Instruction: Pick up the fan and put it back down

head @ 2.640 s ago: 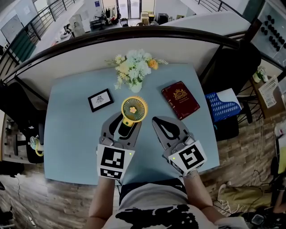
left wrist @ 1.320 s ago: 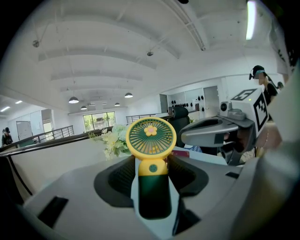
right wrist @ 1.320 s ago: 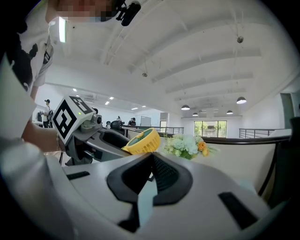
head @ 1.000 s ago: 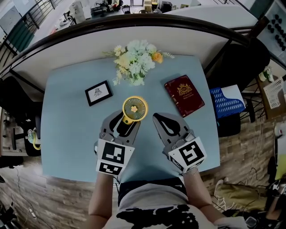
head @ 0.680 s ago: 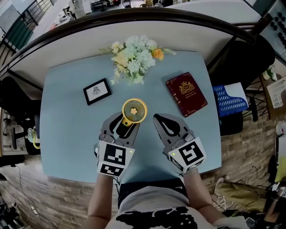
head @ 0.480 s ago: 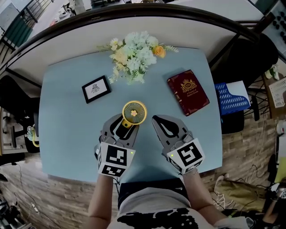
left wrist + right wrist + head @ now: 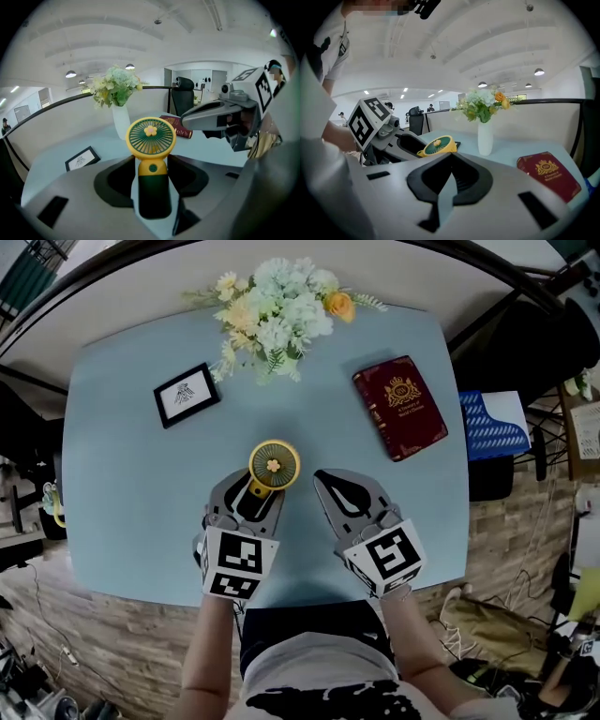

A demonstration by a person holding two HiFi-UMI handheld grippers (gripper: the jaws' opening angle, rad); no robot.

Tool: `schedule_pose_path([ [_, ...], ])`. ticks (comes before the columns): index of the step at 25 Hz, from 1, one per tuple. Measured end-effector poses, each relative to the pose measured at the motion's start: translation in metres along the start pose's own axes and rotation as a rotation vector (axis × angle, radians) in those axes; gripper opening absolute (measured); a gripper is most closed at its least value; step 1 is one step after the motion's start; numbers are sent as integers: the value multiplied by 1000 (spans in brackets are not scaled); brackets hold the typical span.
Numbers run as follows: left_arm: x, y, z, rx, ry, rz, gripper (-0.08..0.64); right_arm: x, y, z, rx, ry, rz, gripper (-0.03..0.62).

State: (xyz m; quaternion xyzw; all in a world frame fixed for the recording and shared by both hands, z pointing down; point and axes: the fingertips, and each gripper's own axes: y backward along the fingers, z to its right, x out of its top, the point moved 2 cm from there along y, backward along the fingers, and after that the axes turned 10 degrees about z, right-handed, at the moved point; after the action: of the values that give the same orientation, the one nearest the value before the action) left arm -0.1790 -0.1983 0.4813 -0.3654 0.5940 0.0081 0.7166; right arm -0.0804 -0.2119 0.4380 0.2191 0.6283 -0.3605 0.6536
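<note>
Over table (image 7: 122,484): left tongs (image 7: 251,501) clamped on fan (image 7: 274,465) handle; right tongs (image 7: 322,478) tips together, nothing between.

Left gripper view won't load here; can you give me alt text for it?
The left gripper is closed on the dark handle of a yellow fan, held upright facing the camera. Behind, on the blue table, are a vase of flowers, a framed picture and a red book; the closed right gripper shows at the right.
</note>
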Motion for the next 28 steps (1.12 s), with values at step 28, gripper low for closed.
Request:
schedule_pose_path([
  [28,-115,-52,8,50,59,-181,226,-145,-15,-18,11,-149,-208,5],
])
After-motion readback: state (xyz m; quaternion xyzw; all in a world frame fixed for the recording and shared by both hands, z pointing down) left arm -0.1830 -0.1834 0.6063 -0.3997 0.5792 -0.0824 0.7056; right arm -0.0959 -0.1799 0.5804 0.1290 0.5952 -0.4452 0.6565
